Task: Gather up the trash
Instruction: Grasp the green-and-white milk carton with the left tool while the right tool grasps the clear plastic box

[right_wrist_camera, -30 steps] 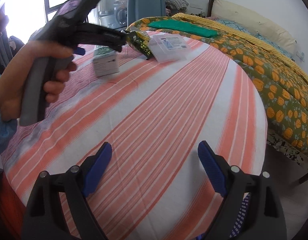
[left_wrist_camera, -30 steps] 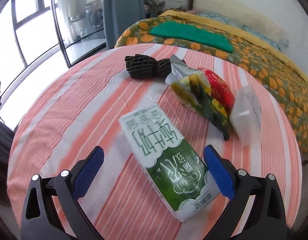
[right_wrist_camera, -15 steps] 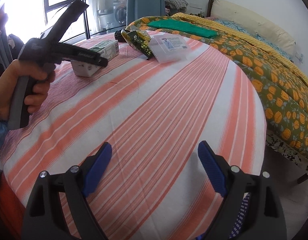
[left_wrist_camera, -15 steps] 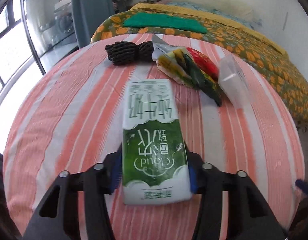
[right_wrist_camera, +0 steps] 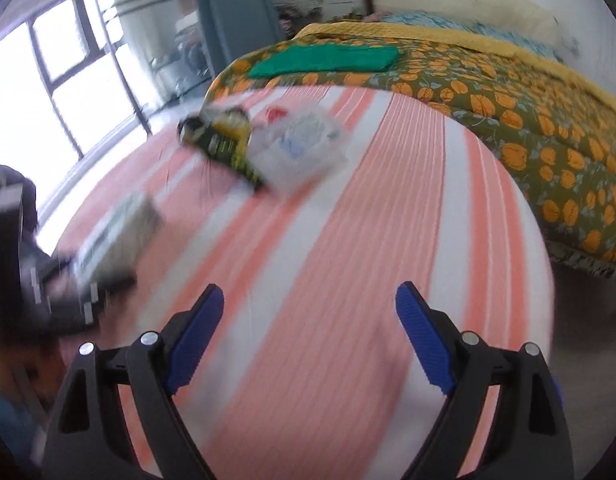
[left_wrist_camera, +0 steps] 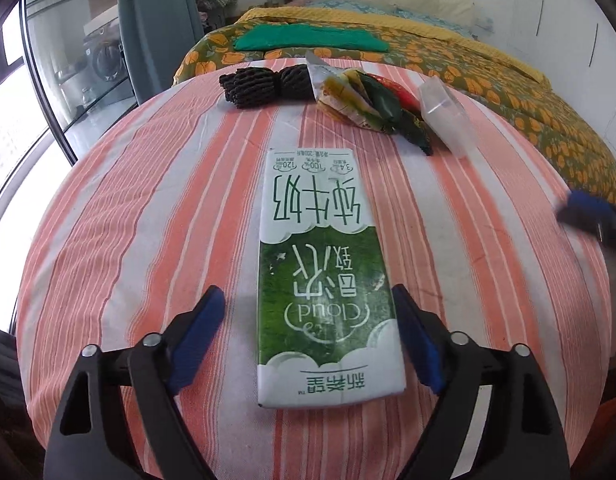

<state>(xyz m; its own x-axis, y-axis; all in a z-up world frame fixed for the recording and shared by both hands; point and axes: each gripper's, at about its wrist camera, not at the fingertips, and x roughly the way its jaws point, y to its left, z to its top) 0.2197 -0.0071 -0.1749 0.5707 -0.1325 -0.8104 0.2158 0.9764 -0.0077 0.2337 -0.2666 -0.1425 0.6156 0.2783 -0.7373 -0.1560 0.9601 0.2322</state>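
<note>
A green and white milk carton (left_wrist_camera: 320, 272) lies flat on the striped table (left_wrist_camera: 127, 220). My left gripper (left_wrist_camera: 308, 320) is open, its blue pads on either side of the carton's near end and apart from it. Beyond lie a black foam net (left_wrist_camera: 263, 84), a crumpled snack bag (left_wrist_camera: 372, 100) and a clear plastic box (left_wrist_camera: 448, 120). My right gripper (right_wrist_camera: 308, 320) is open and empty above the table. Its view is blurred and shows the carton (right_wrist_camera: 119, 232), the snack bag (right_wrist_camera: 223, 136) and the plastic box (right_wrist_camera: 303, 144).
A bed with an orange-patterned cover (left_wrist_camera: 488, 68) and a green cloth (left_wrist_camera: 308, 38) stands right behind the table. Windows and a grey curtain (left_wrist_camera: 159, 20) are at the left. The right gripper's blue tip (left_wrist_camera: 592, 208) shows at the right edge.
My left gripper, shut on the carton half a second ago, has opened and the carton lies released. My right gripper has swung forward toward the trash at the far side.
</note>
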